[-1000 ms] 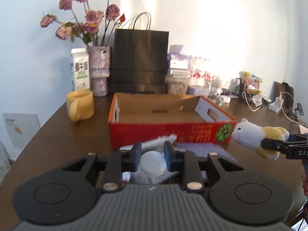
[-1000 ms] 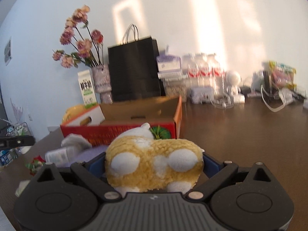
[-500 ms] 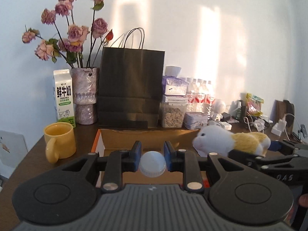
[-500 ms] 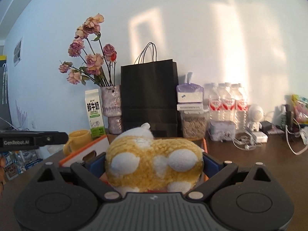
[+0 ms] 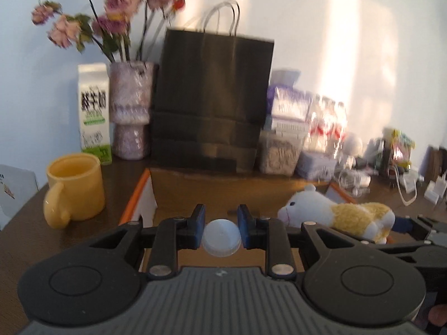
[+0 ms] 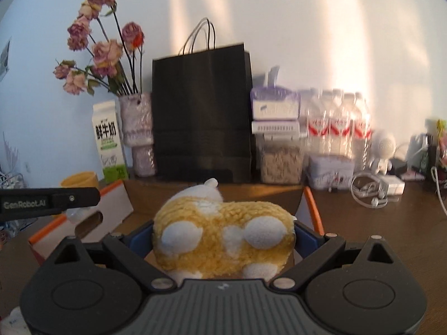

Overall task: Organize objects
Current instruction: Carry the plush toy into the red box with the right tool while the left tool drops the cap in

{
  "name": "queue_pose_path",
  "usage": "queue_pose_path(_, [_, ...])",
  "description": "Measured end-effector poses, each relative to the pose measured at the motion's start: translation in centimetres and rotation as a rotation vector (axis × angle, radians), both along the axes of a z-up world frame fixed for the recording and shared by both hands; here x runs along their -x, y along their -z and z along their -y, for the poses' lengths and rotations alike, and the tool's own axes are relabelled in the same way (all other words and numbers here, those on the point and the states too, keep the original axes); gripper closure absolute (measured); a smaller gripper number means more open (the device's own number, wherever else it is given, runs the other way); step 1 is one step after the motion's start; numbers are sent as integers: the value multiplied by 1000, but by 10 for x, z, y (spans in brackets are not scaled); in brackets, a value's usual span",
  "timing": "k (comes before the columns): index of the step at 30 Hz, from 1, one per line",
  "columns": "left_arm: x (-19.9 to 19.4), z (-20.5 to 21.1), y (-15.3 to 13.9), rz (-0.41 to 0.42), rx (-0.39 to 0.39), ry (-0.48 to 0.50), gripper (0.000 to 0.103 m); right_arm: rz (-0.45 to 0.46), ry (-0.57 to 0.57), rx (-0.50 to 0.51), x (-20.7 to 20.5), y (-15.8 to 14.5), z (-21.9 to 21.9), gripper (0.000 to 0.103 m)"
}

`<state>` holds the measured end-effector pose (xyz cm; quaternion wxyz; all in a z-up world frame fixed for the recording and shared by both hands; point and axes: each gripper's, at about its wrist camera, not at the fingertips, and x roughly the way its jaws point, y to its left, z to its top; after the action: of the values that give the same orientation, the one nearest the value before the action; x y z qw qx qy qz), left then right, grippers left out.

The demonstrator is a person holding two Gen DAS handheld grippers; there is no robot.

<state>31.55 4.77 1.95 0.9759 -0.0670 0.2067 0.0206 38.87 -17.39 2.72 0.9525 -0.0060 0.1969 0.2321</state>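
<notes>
My left gripper (image 5: 221,223) is shut on a white-capped bottle (image 5: 221,237), cap toward the camera, held over the open cardboard box (image 5: 139,195). My right gripper (image 6: 223,237) is shut on a yellow-and-white plush sheep (image 6: 223,240), also above the box (image 6: 310,203). In the left wrist view the sheep (image 5: 335,215) hangs over the box's right side, held by the right gripper (image 5: 396,224). In the right wrist view the left gripper's finger (image 6: 50,201) reaches in from the left edge.
A yellow mug (image 5: 74,188) stands left of the box. Behind it are a milk carton (image 5: 93,111), a vase of dried roses (image 5: 130,109), a black paper bag (image 5: 212,97), food containers (image 5: 282,142), water bottles (image 6: 338,122) and cables (image 6: 368,192) at the right.
Both grippers have lifted their objects off the table and carried them forward over the box. The view now tilts down slightly toward the box's inside.
</notes>
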Motion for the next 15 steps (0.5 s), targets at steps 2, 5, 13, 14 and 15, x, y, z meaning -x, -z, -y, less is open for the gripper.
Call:
queue_pose_path(2, [-4,-2,6,-24,5,-9,77,-20,-4,13,-2,5,-2,4])
queue_pose_path(5, [-6,-7,8,-40,25,-18,72,-63,-14,7,-5,11,-2,1])
queue_pose_path(13, [-1,-4,6,-23,11,-70,0,-51,-9,2,2,8,2,0])
queue_pose_path(14, [-2,-3,6,-27,6,-69,0,-51,-11,4,2,8,2,0])
queue_pose_path(15, [-2,-3,6,-28,5,-68,0,-50,-13,6,3,8,2,0])
